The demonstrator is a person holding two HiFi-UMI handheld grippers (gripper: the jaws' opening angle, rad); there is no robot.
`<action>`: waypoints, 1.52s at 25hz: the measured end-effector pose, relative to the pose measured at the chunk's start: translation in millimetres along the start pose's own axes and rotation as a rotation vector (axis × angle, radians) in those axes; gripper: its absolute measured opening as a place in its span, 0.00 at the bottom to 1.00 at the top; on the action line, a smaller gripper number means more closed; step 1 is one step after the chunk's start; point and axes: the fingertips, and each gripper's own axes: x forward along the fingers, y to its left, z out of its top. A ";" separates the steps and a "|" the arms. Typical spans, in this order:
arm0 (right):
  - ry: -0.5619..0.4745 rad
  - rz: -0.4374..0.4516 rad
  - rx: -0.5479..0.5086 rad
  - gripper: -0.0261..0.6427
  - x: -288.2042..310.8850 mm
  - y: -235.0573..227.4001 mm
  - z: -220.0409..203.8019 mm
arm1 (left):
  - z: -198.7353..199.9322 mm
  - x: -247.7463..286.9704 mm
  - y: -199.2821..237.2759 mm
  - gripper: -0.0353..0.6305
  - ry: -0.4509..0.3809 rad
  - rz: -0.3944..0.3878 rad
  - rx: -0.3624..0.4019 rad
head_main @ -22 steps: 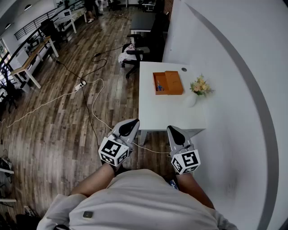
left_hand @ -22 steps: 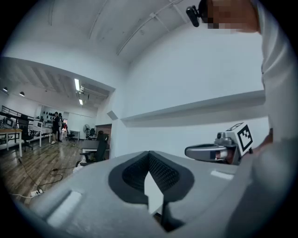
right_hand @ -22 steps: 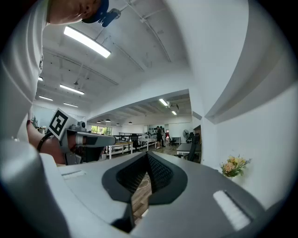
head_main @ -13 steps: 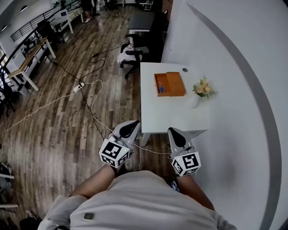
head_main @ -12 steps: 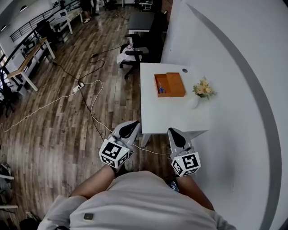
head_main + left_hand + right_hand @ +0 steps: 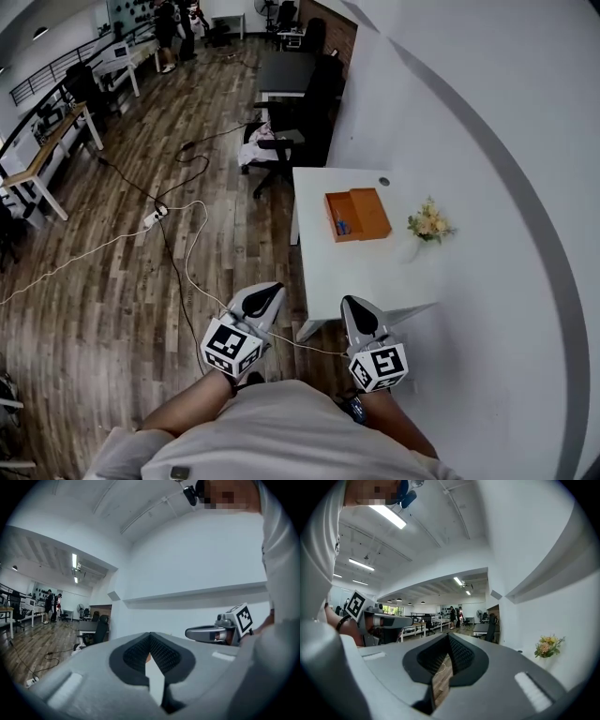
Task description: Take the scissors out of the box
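An orange box (image 6: 357,214) lies with its lid open at the far end of a white table (image 6: 361,267). Inside its left half show the blue handles of the scissors (image 6: 340,227). My left gripper (image 6: 270,291) and right gripper (image 6: 354,306) are held level in front of the table's near edge, well short of the box. Both are shut with nothing between the jaws. In the left gripper view, the left gripper (image 6: 150,637) has its pads meeting, and so has the right gripper (image 6: 449,637) in the right gripper view.
A vase of flowers (image 6: 427,225) stands at the table's right side, against the curved white wall. Black office chairs (image 6: 286,127) and a dark desk (image 6: 286,67) stand beyond the table. White and black cables (image 6: 178,248) lie on the wooden floor at the left.
The head view has shifted: the table and box now sit lower in the frame, nearer the grippers. Both grippers stay shut and side by side.
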 end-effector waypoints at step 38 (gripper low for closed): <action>0.063 -0.037 0.048 0.06 139.3 -173.6 -31.5 | -17.3 187.6 93.3 0.06 0.045 -0.021 -0.008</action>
